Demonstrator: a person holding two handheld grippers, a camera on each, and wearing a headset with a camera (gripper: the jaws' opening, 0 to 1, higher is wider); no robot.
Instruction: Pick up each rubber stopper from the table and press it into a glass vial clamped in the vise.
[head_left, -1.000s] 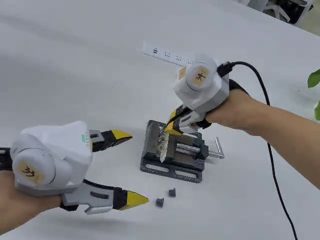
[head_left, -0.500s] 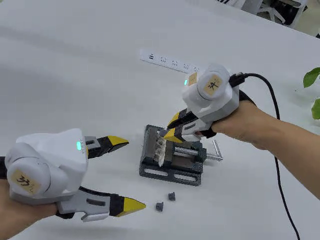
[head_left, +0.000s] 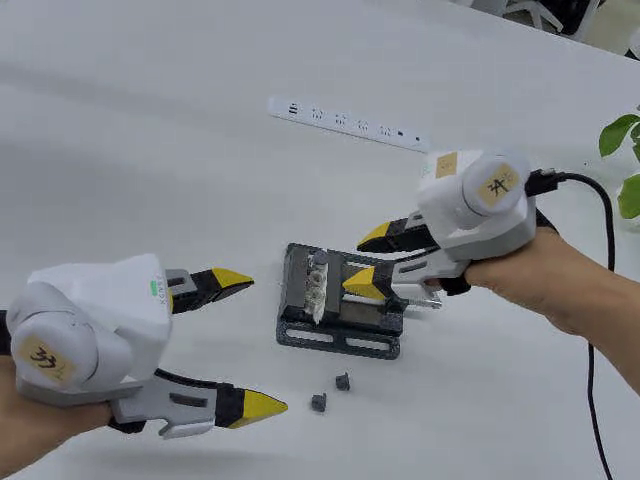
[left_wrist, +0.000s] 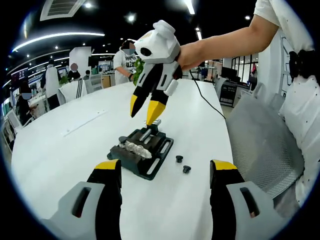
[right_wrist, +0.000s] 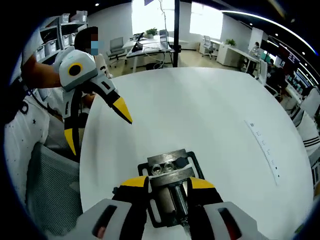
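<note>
Stoppers (head_left: 343, 381) — two, beside vise (head_left: 340, 340)

Our left gripper (head_left: 265, 343) and right gripper (head_left: 353, 265) match: rounded white bodies, black jaws tipped yellow, tan handwritten stickers (head_left: 497, 184) behind the jaws; a black cable (head_left: 572, 178) leaves the right one

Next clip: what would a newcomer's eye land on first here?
A dark vise at the table's middle, clear vials clamped in it. The right gripper hangs open over it, the left gripper open wide beside it. Two small dark stoppers lie loose on the white table nearer the person.
</note>
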